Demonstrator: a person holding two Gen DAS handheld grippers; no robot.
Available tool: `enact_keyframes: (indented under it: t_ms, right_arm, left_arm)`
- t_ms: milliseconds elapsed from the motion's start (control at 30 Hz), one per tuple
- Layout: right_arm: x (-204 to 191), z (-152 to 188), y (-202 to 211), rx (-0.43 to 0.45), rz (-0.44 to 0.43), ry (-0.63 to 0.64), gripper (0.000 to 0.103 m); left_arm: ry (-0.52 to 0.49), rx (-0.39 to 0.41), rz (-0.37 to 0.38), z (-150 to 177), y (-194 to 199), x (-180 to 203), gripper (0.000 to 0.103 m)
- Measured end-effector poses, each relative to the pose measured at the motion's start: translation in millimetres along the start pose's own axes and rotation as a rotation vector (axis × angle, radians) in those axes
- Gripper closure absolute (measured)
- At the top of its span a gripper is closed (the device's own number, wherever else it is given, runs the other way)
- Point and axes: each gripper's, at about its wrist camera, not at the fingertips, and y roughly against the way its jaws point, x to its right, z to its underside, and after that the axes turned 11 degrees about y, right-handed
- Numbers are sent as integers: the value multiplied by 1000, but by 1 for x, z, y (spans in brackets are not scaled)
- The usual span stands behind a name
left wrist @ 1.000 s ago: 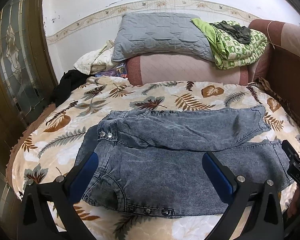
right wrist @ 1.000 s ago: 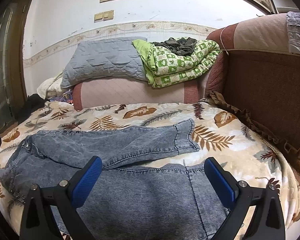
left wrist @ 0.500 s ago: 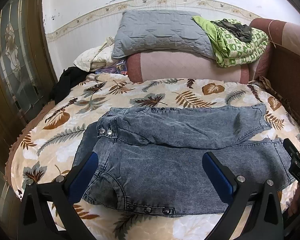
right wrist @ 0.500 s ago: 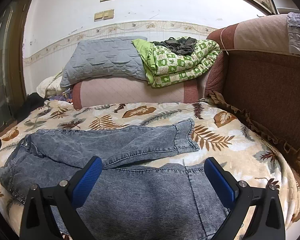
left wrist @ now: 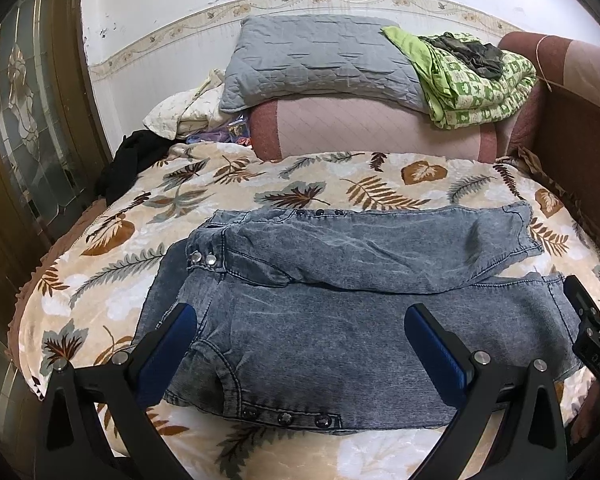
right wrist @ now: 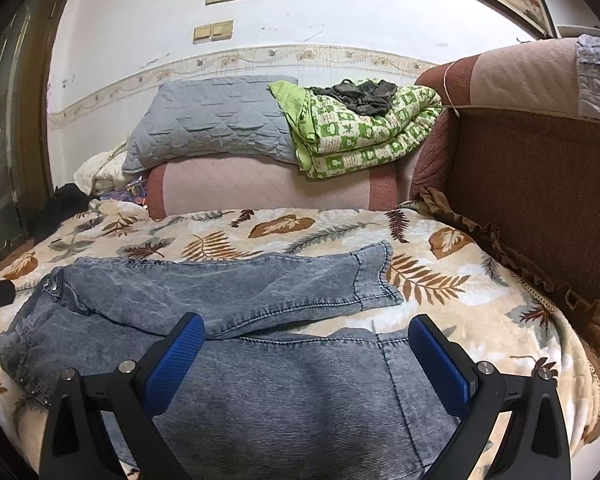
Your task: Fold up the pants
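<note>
Washed grey-blue denim pants (left wrist: 360, 320) lie flat on a leaf-patterned bedspread (left wrist: 340, 184), waist to the left, both legs running right, the far leg slightly apart from the near one. My left gripper (left wrist: 300, 320) is open and empty, hovering over the near leg by the waist. My right gripper (right wrist: 306, 332) is open and empty over the near leg of the pants (right wrist: 260, 380), near its cuff end. The right gripper's edge shows at the right of the left wrist view (left wrist: 592, 328).
A pink bolster (left wrist: 372, 128) carries a grey pillow (left wrist: 320, 60) and a folded green quilt (left wrist: 480, 80) at the bed's far end. A brown headboard (right wrist: 540, 184) runs along the right. A black garment (left wrist: 128, 164) and wooden glass door (left wrist: 28, 120) are at the left.
Both grippers have drawn back and lifted very slightly; the pants look a little lower in the left view. The pants have not moved.
</note>
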Motion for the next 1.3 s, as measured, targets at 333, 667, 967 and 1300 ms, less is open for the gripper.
enact_keyframes:
  t_ms: [333, 667, 967, 1300]
  right_arm:
    - [-18, 0, 8, 6, -16, 7, 0]
    - [-26, 1, 10, 6, -38, 4, 0]
    - [-27, 2, 8, -2, -46, 1, 0]
    - [-35, 3, 8, -2, -59, 26, 0]
  left_arm:
    - [8, 5, -13, 3, 2, -3, 0]
    - [4, 6, -19, 5, 1, -4, 0]
    - [6, 4, -21, 4, -1, -5, 0]
    - [4, 6, -23, 4, -3, -4, 0]
